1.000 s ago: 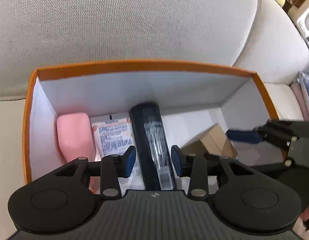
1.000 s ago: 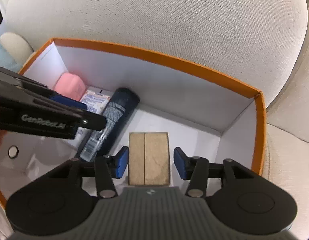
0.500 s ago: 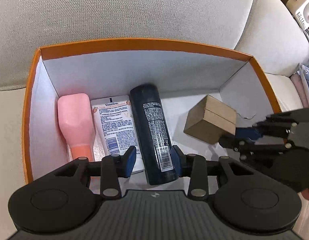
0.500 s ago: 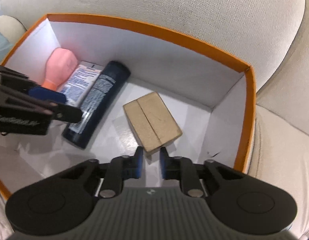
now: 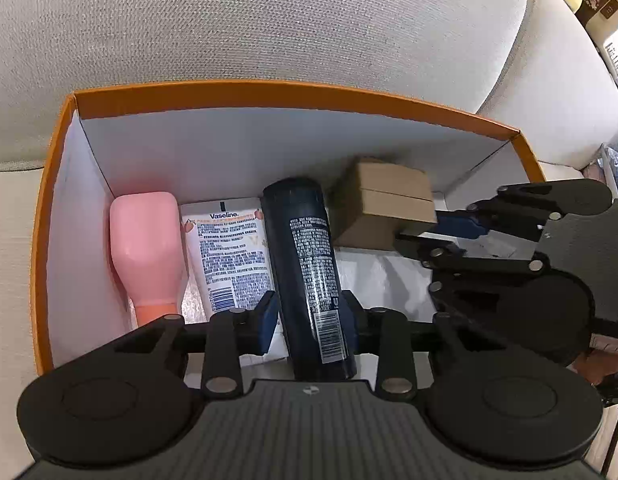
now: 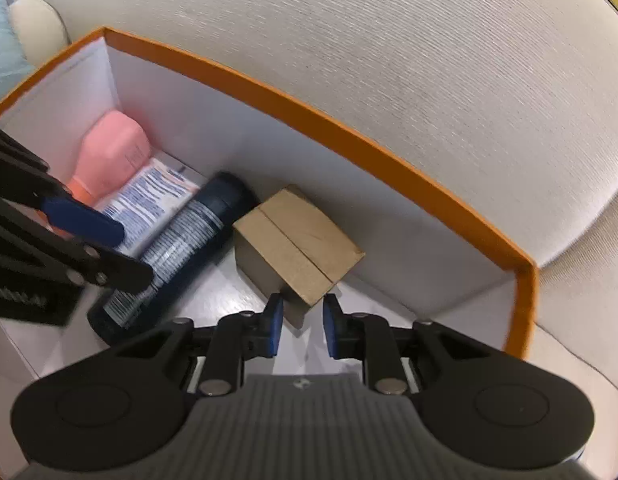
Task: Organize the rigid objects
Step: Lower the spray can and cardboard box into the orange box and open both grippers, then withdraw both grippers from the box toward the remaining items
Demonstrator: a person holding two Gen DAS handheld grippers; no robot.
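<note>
A sofa carries an orange-rimmed box with white walls, and everything being sorted already lies inside it. Along the left wall lies a pink bottle, then a white tube touching it, then a dark spray can beside the tube, all three lengthwise in a row. A brown cardboard box sits near the back wall just right of the can's top, turned askew to the row. The left gripper has its fingers apart on either side of the can's lower end; whether the pads touch it cannot be told. The right gripper is partly spread, its tips straddling the near corner of the cardboard box without clamping it. The step in hand looks like lining things up inside the container, with the cardboard box the last piece out of line. The next move probably calls for the right gripper to nudge or grasp that box and square it against the can.
</note>
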